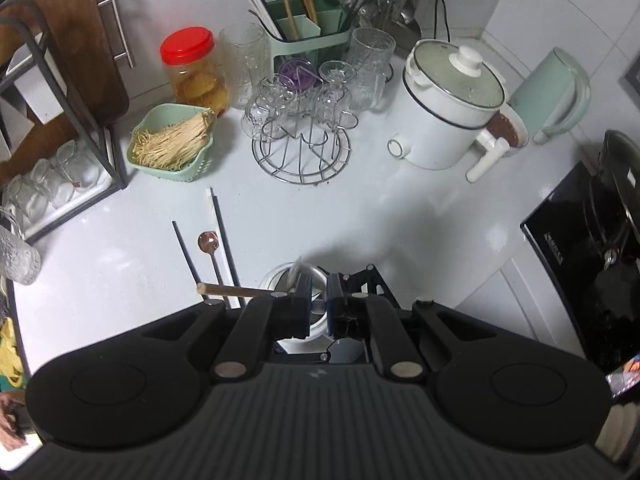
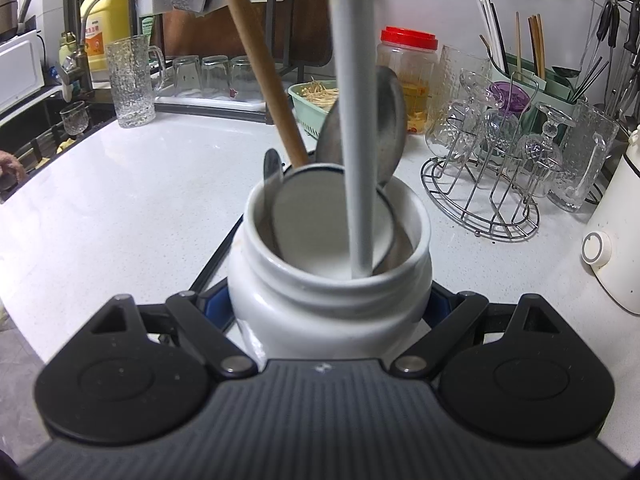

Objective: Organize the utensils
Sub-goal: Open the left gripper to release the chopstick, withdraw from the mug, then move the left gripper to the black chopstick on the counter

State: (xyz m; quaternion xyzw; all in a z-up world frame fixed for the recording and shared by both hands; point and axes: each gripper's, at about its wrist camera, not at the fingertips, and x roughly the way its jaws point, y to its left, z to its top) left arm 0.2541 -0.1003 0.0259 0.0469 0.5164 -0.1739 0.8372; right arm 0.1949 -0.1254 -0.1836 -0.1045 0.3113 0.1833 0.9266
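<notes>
White jar (image 2: 332, 300) between right tongs (image 2: 332, 304) holds spoons, wooden handle (image 2: 260, 64)

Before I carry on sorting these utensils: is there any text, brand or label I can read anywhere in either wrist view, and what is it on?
Nothing can be read with certainty.
Yellow bottle by the sink: orange label with printed characters, too blurred to read.
Black cooktop at the right edge: small white brand lettering, too small and skewed to read.
Red-lidded jar: no label visible.
White ceramic jar: plain, no print visible.
</notes>
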